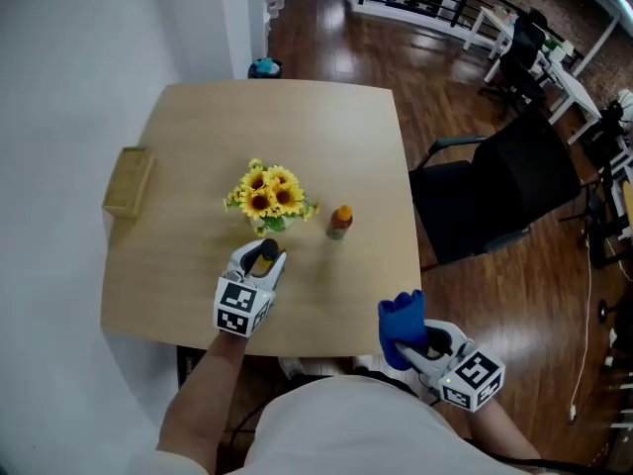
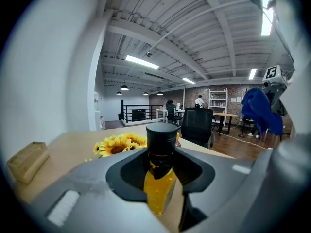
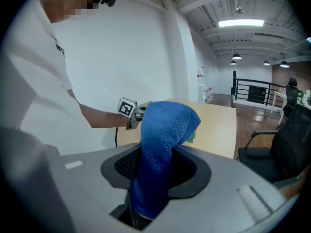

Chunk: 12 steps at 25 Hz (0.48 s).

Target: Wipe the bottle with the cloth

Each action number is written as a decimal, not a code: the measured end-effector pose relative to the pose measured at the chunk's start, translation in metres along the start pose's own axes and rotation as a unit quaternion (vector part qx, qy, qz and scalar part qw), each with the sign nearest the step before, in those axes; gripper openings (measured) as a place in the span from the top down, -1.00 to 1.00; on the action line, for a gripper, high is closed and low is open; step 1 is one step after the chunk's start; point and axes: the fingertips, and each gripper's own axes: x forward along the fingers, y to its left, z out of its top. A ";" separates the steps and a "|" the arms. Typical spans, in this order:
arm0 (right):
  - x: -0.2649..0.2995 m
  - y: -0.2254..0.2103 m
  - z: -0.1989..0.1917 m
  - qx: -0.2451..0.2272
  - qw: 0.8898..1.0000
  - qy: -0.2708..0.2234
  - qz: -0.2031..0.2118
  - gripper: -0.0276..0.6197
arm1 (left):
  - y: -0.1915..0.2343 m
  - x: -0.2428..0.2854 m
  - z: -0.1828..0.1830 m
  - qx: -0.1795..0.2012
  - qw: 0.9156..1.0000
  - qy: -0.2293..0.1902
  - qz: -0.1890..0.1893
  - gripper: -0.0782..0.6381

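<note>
My left gripper (image 1: 263, 260) is shut on a small bottle (image 1: 262, 255) with a black cap and yellow liquid, held upright over the table's near half. In the left gripper view the bottle (image 2: 160, 188) stands between the jaws, its cap above them. At the table's near right edge, close to my body, my right gripper (image 1: 407, 342) is shut on a blue cloth (image 1: 401, 323). The cloth (image 3: 163, 140) bunches up out of the jaws in the right gripper view. The two grippers are apart, and the cloth does not touch the bottle.
A bunch of sunflowers (image 1: 269, 196) stands mid-table just beyond the left gripper. A second small bottle with an orange cap (image 1: 339, 222) is to its right. A wooden box (image 1: 129, 181) lies at the left edge of the table (image 1: 198, 127). A black chair (image 1: 495, 191) stands to the right.
</note>
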 end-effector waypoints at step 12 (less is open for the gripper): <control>-0.010 0.028 -0.011 0.012 0.999 0.026 -0.040 0.44 | 0.029 0.023 -0.036 -0.005 1.000 -0.027 -0.001 0.34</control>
